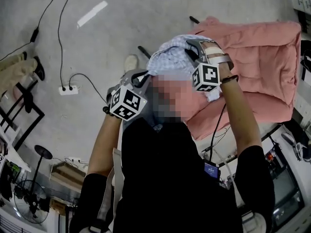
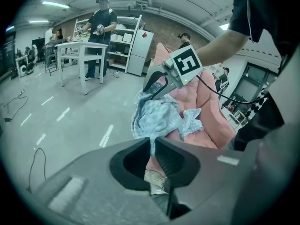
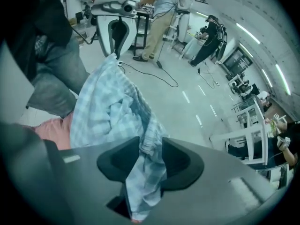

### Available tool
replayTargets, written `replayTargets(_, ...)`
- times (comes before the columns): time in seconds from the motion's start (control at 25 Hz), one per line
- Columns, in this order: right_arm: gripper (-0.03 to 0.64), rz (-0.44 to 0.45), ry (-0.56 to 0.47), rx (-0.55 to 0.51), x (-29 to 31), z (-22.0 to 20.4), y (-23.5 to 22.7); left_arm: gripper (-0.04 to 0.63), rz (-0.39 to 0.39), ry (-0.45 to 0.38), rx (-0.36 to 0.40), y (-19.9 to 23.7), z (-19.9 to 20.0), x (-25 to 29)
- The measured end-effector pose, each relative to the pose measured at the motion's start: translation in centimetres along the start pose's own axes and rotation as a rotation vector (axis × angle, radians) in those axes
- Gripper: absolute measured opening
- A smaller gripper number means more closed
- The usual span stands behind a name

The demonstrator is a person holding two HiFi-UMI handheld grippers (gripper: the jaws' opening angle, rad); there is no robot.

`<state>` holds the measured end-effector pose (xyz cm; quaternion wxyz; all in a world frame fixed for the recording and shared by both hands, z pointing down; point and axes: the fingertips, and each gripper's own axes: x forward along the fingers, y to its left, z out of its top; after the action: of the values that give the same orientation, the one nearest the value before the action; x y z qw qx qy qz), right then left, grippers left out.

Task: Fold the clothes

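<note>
Pinched to a thin edge in the grey left tool [image 2: 153, 145]: soft, crumpled blue-checked cloth [image 1: 170, 58]. Clamped in the right tool [image 3: 151, 147], on a thicker bunched fold. Hanging above a quilted pink pad [image 1: 262, 47].

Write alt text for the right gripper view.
The right gripper is shut on a bunched fold of a blue checked garment, which stretches up to the left gripper holding its far end. A pink cushion shows at lower left; people stand behind.

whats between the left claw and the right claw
The blue checked garment, bunched, spans left claw to right claw, both gripping it; the left gripper view shows it.
</note>
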<state>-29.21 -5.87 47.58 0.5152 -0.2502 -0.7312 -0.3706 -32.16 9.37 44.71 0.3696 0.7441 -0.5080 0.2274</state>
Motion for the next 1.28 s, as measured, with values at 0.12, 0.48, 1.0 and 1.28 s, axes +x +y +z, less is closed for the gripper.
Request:
replayTargets(0.12, 0.099, 0.040, 0.001, -0.039, 0.5, 0.0, 0.4, 0.037, 0.016, 0.006, -0.012, -0.2, -0.3, 0.2)
replayTargets(0.48, 0.044, 0.017, -0.099, 0.168, -2.9, 1.5, -3.0, 0.037, 0.018, 0.041, 0.086, -0.6, 0.0, -2.3)
replayTargets(1.0, 0.043, 0.116, -0.224, 0.362, -10.9, 5.0, -4.6, 0.035, 0.006, 0.087, 0.371, -1.0, 3.4, -10.7)
replayTargets(1.28, 0.043, 0.322, -0.333, 0.399, -15.0, 7.7, -1.3, 0.035, -0.010, 0.152, 0.445, -0.7, 1.1, -13.6)
